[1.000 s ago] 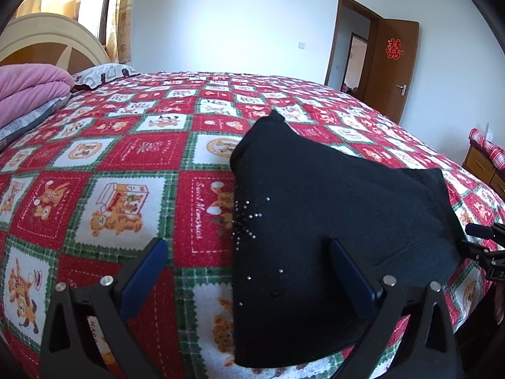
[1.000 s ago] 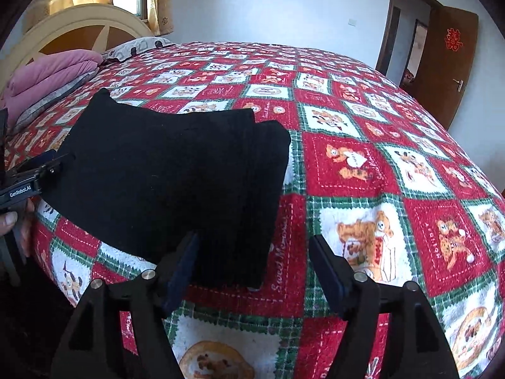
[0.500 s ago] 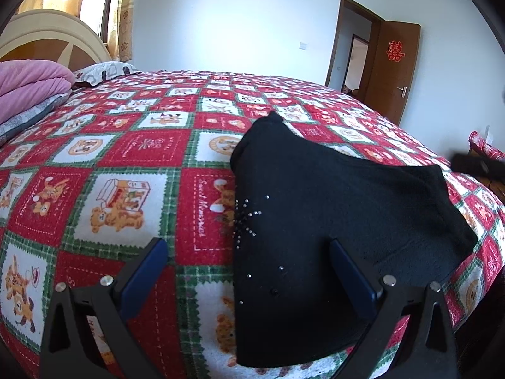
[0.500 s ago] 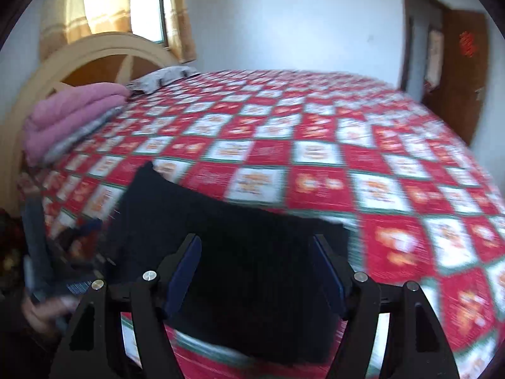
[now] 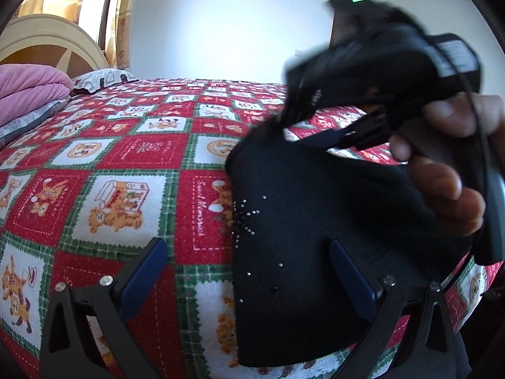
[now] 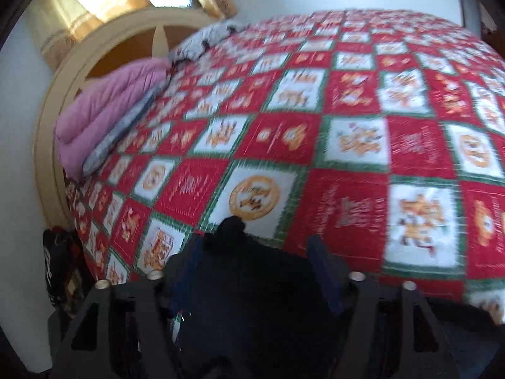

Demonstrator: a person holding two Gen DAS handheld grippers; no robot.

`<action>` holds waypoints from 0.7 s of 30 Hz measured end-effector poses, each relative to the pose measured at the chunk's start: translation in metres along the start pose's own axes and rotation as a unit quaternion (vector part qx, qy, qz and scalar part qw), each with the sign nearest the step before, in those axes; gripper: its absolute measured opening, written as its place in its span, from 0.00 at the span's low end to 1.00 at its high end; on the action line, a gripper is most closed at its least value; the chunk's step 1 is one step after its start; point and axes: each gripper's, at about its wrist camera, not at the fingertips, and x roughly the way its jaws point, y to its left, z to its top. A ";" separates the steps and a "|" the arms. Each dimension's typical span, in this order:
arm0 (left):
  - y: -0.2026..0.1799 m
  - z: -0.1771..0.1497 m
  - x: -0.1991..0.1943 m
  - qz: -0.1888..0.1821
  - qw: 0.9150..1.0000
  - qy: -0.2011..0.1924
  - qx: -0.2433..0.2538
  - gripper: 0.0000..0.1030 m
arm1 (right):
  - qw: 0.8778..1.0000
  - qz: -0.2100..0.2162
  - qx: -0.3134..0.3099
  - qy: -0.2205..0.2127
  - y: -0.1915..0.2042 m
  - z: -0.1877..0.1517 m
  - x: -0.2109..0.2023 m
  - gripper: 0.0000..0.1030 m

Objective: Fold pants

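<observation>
The black pants (image 5: 303, 237), folded and dotted with small studs, lie on the red and green patchwork bedspread (image 5: 132, 164). My left gripper (image 5: 249, 271) is open and empty, low over the pants' near left edge. The right gripper's body, held by a hand (image 5: 442, 170), shows blurred over the pants' far end in the left wrist view. In the right wrist view the right gripper (image 6: 255, 259) is open, with the black pants (image 6: 246, 300) lying between and under its fingers; the view is blurred.
A pink blanket (image 5: 28, 91) and a pillow (image 5: 101, 79) lie at the head of the bed by the cream headboard (image 6: 104, 63). The bedspread (image 6: 378, 126) stretches far beyond the pants. A dark bag (image 6: 56, 262) sits beside the bed.
My right gripper has swung from the pants' right end across to their far end, now looming in the left wrist view. My left gripper has stayed in place.
</observation>
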 end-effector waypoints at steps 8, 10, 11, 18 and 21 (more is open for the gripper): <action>0.004 0.001 -0.002 -0.014 1.000 0.000 -0.004 1.00 | 0.998 -0.062 -0.018 0.021 -0.001 0.001 0.018 0.36; 0.007 0.003 -0.003 -0.026 1.000 0.004 -0.008 1.00 | 0.998 -0.055 -0.025 -0.012 -0.003 -0.006 -0.009 0.36; 0.010 0.005 -0.003 -0.035 0.999 0.007 -0.017 1.00 | 0.998 -0.058 -0.022 -0.026 -0.008 -0.012 -0.026 0.37; 0.017 0.018 0.003 -0.064 0.997 0.027 -0.044 1.00 | 0.991 -0.071 0.072 -0.086 -0.095 -0.083 -0.132 0.47; 0.009 0.022 0.011 -0.067 0.997 0.038 -0.025 1.00 | 0.982 -0.072 0.144 -0.099 -0.141 -0.117 -0.158 0.53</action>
